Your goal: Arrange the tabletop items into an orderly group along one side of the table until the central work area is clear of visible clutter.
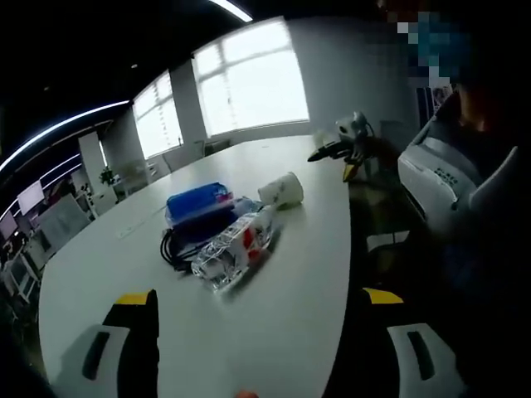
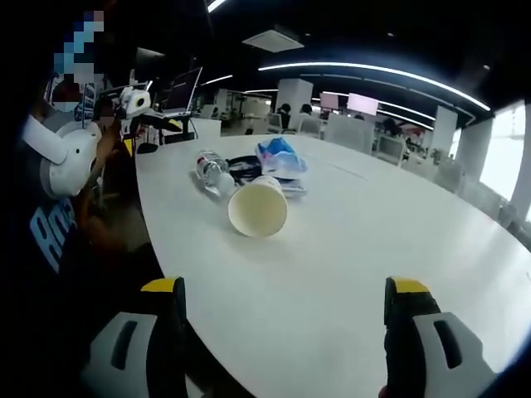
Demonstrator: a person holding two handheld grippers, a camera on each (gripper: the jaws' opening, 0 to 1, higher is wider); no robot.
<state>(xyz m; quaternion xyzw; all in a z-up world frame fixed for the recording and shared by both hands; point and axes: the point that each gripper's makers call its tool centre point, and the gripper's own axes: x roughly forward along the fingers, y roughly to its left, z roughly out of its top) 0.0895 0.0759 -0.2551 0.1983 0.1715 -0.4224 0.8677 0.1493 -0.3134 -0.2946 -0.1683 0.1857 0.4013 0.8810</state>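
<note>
Both grippers, left gripper (image 1: 257, 332) and right gripper (image 2: 282, 327), wide open, empty. I see paper cup (image 2: 258, 208) on side, touching bottle (image 1: 235, 246), blue pack (image 1: 197, 204), cable (image 1: 172, 247), near table (image 2: 398, 240) edge. Risk: nudge rolls cup off.

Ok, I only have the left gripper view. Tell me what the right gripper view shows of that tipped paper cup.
Observer: The paper cup lies on its side with its open mouth turned toward the right gripper. It looks empty inside.
Operator: Now report that gripper's jaws.
Observer: They stand wide apart, with nothing between them but bare table.
Operator: Say what stands behind my left gripper.
Observer: Past the left gripper, beyond the table's end, there is a dark tilted screen, likely a laptop.
</note>
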